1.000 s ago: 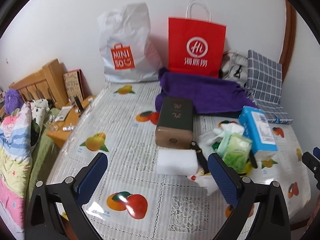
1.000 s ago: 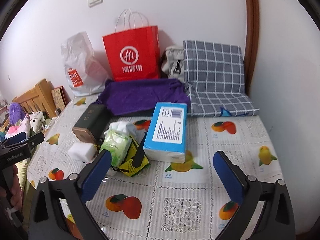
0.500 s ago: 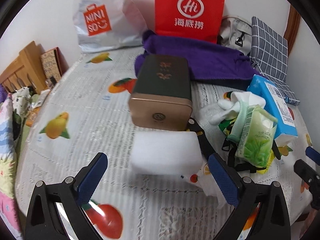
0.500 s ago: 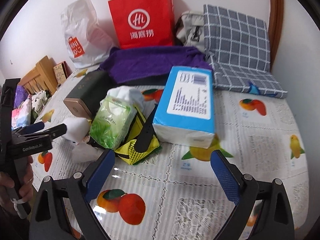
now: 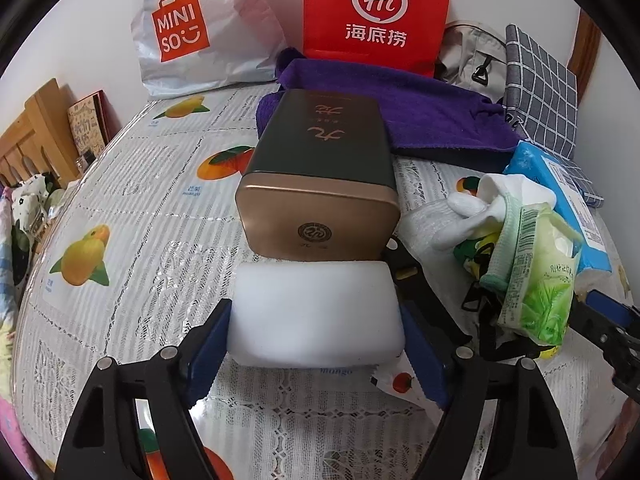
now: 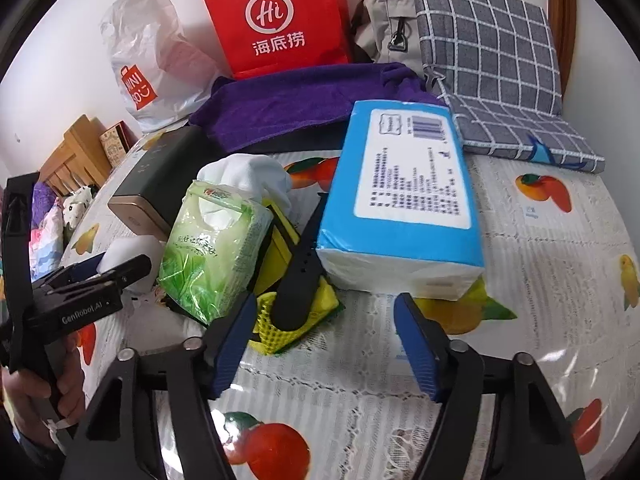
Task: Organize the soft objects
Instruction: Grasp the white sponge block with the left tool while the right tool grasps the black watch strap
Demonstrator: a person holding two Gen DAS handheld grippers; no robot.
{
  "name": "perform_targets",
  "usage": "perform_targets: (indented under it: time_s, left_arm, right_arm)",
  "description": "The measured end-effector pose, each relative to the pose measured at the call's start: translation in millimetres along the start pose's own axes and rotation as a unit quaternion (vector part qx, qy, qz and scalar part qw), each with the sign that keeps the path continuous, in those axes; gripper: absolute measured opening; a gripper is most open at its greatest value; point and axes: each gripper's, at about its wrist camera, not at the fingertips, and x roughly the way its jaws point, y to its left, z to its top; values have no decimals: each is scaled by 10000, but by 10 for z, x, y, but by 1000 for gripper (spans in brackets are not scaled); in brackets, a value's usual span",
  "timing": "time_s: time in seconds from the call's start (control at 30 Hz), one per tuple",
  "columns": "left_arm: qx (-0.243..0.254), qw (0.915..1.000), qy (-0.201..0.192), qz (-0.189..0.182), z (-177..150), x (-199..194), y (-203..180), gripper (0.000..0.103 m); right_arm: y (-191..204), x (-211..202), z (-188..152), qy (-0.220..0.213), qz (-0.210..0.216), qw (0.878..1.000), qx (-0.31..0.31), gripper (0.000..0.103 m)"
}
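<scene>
A table covered in a fruit-print cloth (image 5: 132, 216) fills both views, its near edge cut off by the gripper frames. At the back, a purple towel (image 5: 432, 116) lies partly hidden behind a dark tin with a gold end (image 5: 320, 184). A blue tissue pack (image 6: 404, 200) lies mid-table; its far side is cropped in the left view. Beside it, a green wipes pack (image 6: 212, 256) leans on a yellow mesh item (image 6: 296, 320) crossed by a black strap (image 6: 300, 276). The white foam block (image 5: 316, 316) touches the tin. The left gripper (image 5: 316, 344) is closing around the block, pads at its sides; contact is unclear. The right gripper (image 6: 324, 344) is closing, nothing between its jaws.
</scene>
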Motion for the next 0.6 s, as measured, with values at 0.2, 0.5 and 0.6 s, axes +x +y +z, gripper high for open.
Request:
perform_targets:
  time_s: [0.2,0.5,0.6]
  left_arm:
    - [-39,9999,-35,-99,-23,-5,54,80]
    - [-146,9998,-20,-155,-55,-53,125,80]
    - [-220,9996,-12,-173,-66,-60,165,80]
  right_arm:
    - [65,40,18,10,173,9998,-71,26]
    - [78,-139,-39,-31,154,9997,-174,7]
    - [82,-233,-93,-56,47,9995,-303,7]
